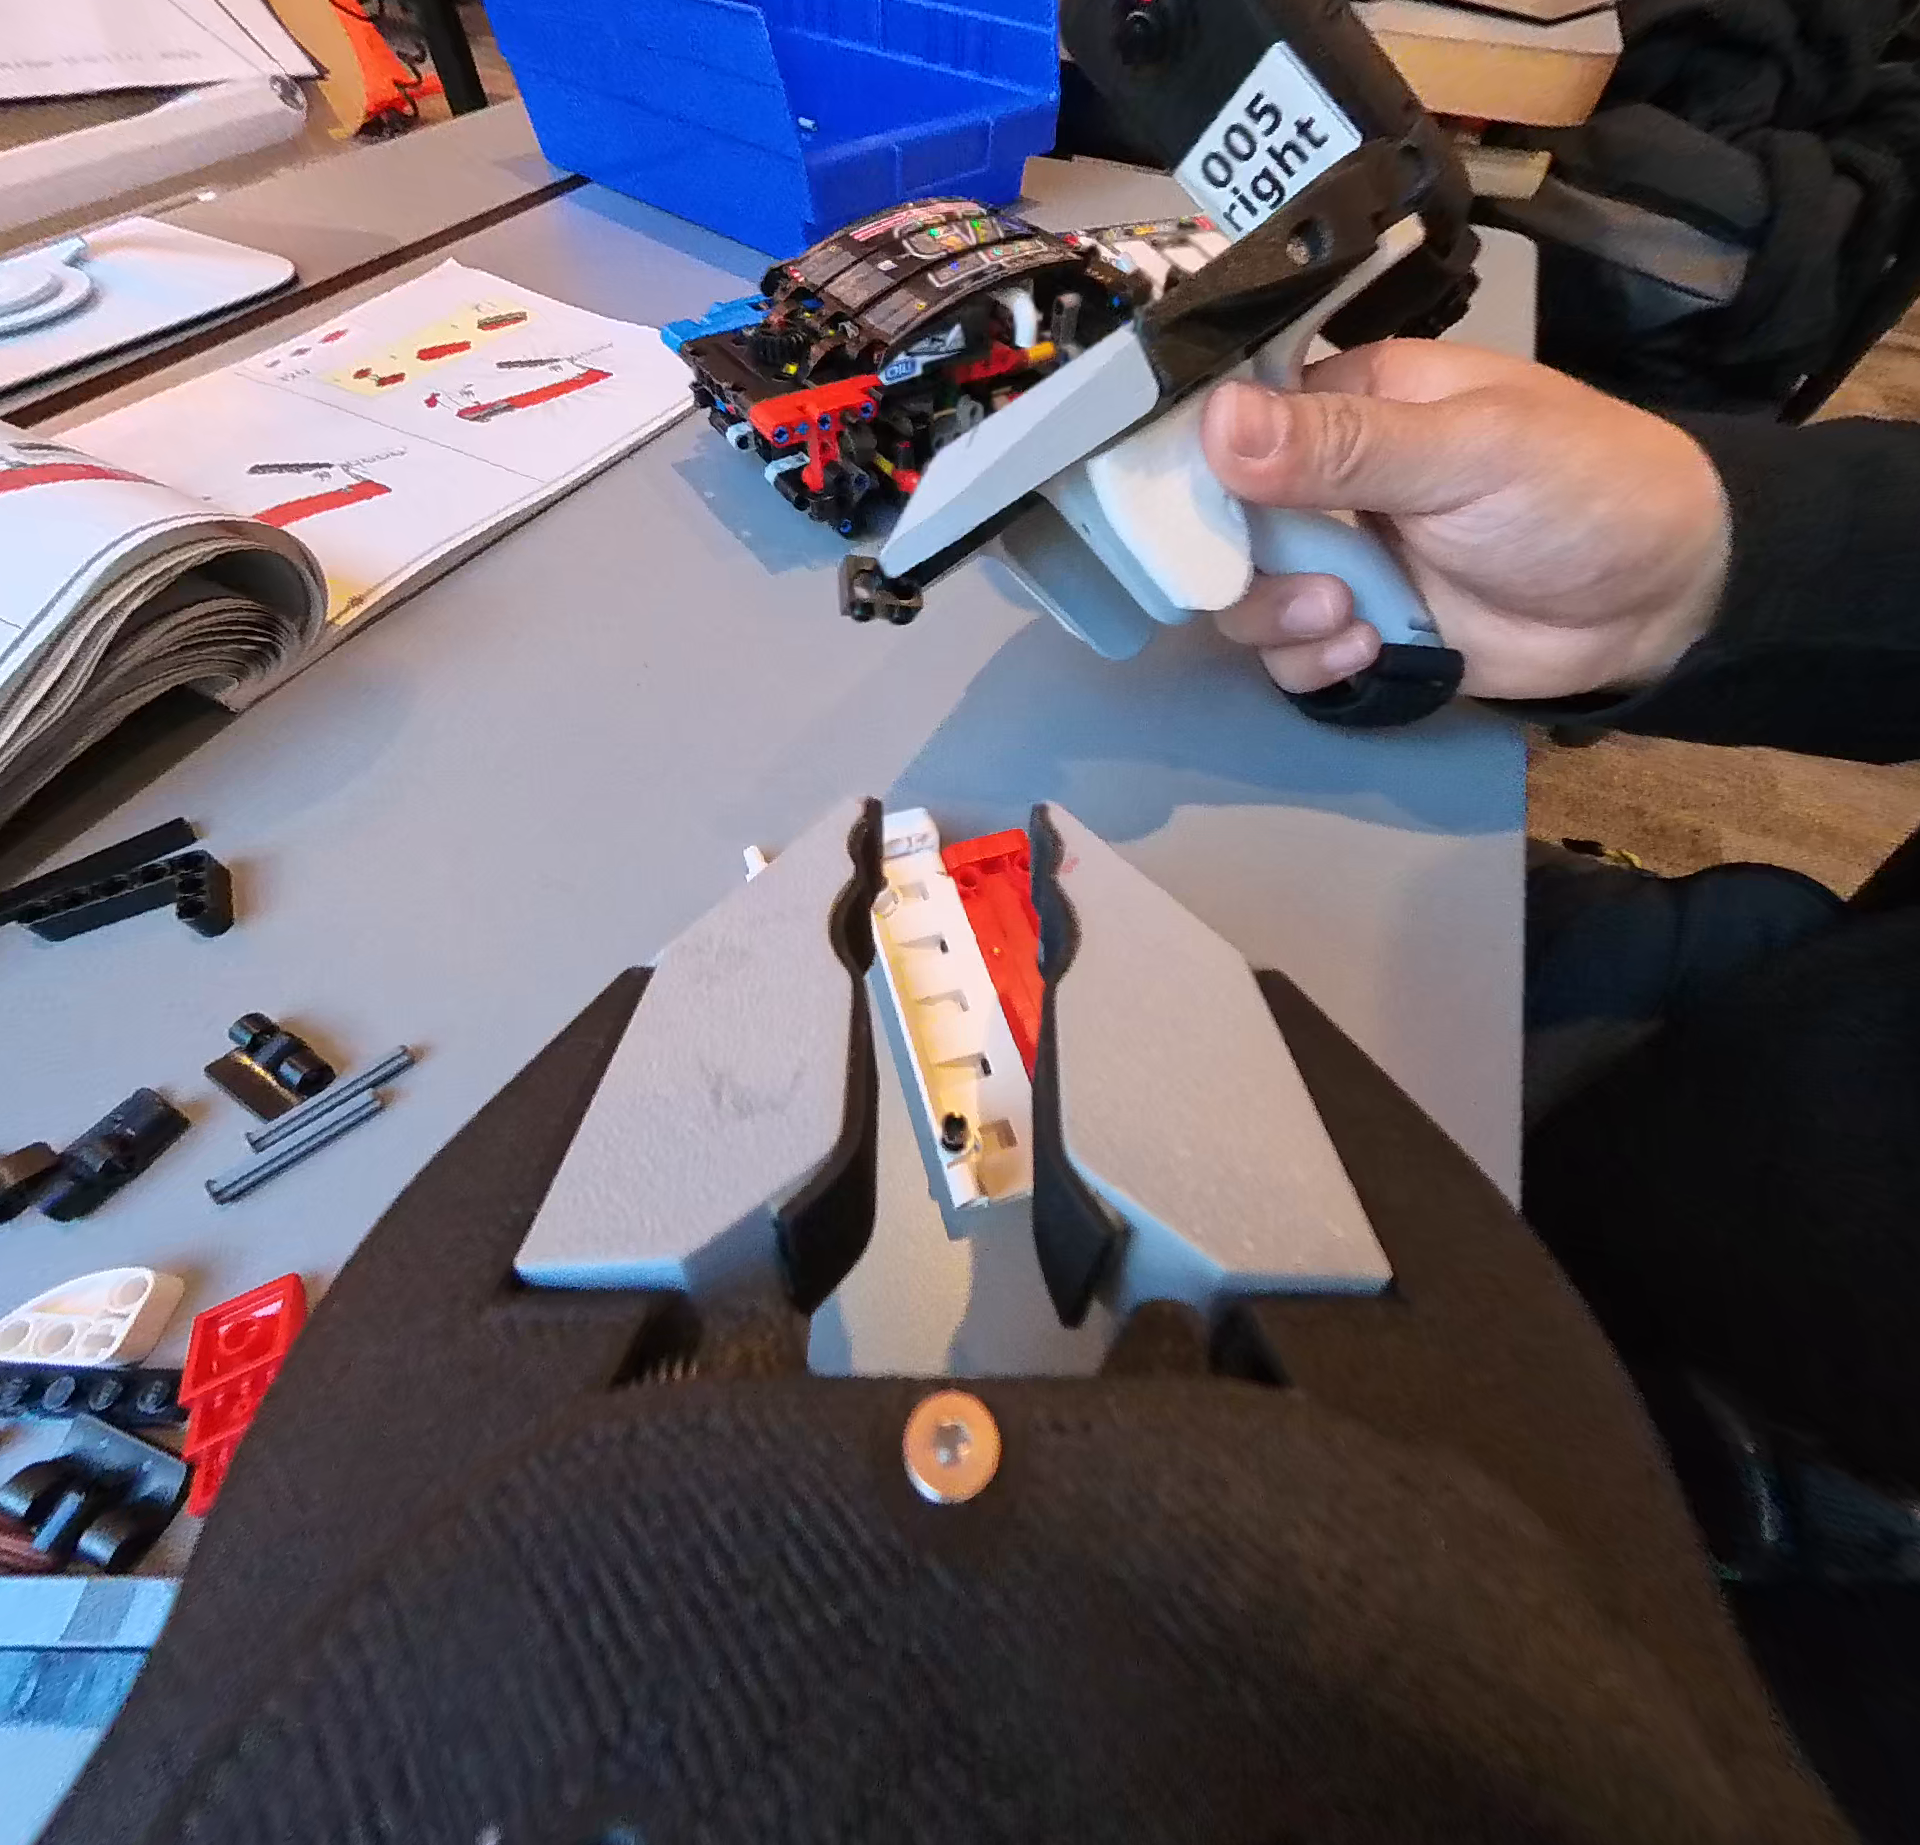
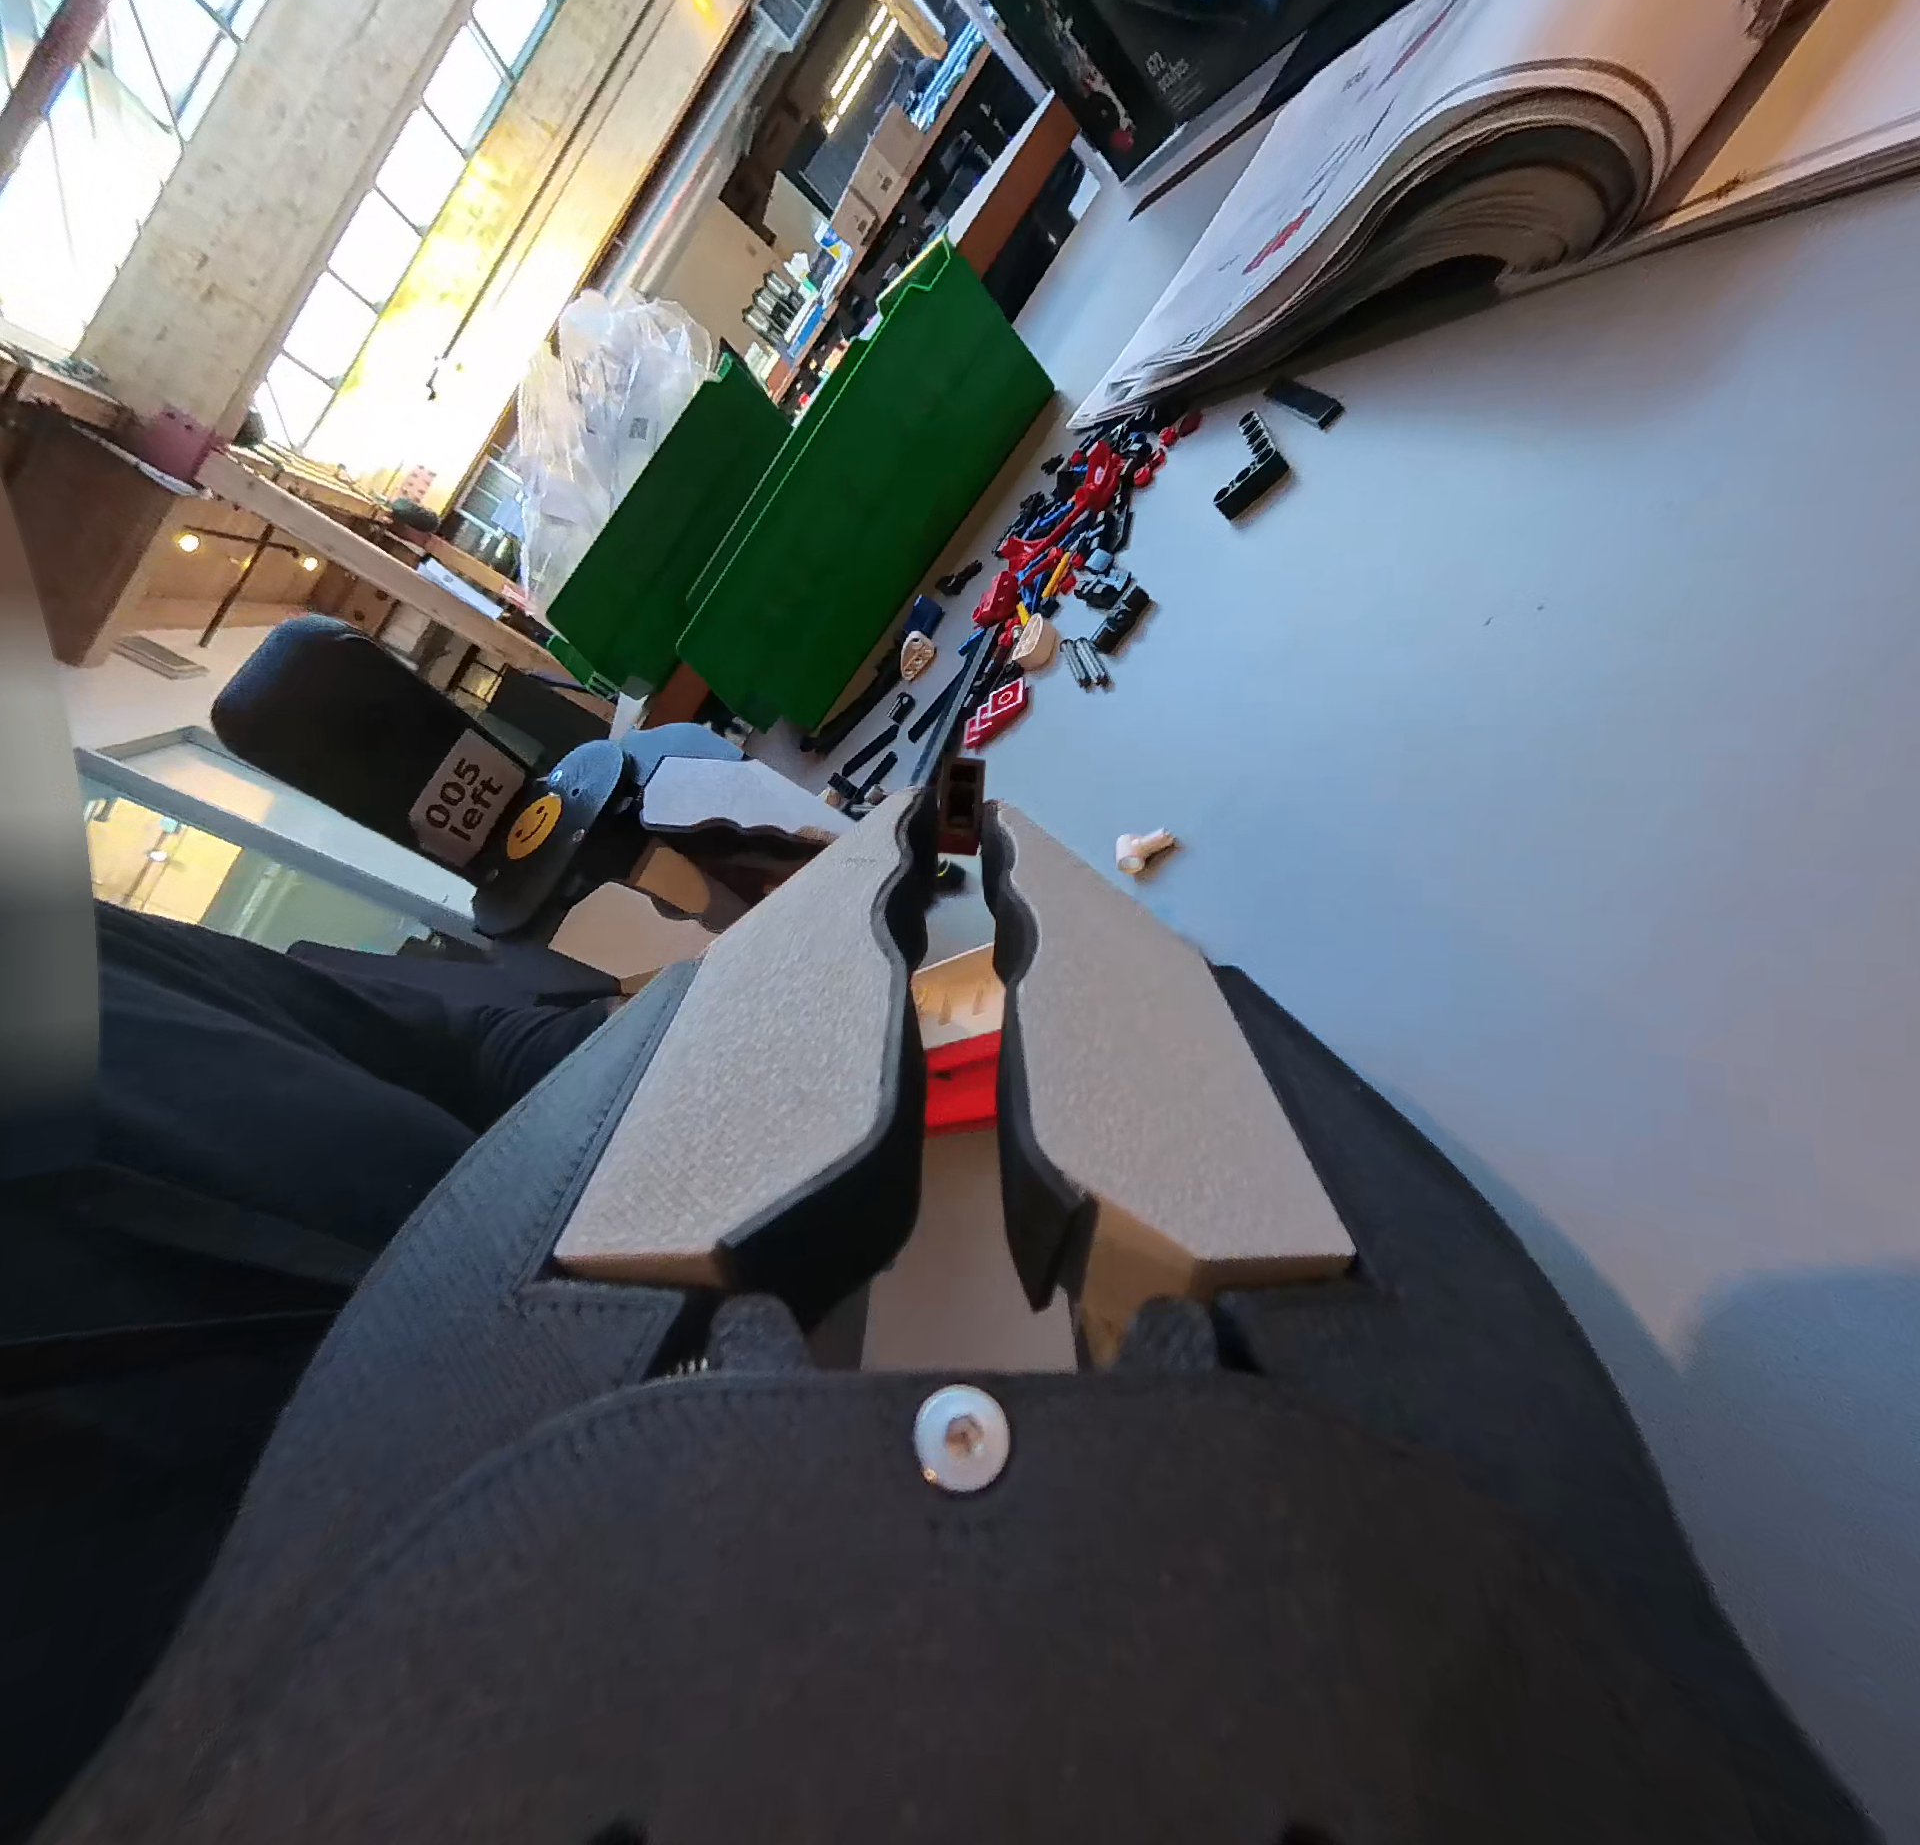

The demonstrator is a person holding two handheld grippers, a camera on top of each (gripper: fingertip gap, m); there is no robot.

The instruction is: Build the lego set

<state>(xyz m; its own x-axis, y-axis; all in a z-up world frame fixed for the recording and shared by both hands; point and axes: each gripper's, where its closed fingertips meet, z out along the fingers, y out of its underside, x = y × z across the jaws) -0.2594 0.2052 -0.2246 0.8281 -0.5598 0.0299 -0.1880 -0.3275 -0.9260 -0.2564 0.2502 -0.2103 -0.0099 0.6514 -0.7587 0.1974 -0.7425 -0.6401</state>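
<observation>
Grey tabletop [image 1: 582, 715] carries everything. Left gripper [image 1: 954, 839] clenches a white-and-red lego subassembly [image 1: 961, 985] at centre; right gripper [image 1: 883, 580], at one o'clock, pinches a small black connector [image 1: 878, 592]. Partly built car [image 1: 904, 341] sits at twelve, instruction booklet [image 1: 312, 445] at ten.

A white and red lego subassembly [image 1: 961, 1006] is sitting lengthwise between my left fingers [image 1: 748, 1057], centre of the frame. A small black connector piece [image 1: 881, 590] is being pinched at my right fingers' tips. The part-built black, red and blue model [image 1: 894, 341] is resting upper centre; loose pieces [image 1: 135, 1141] are lying lower left.
</observation>
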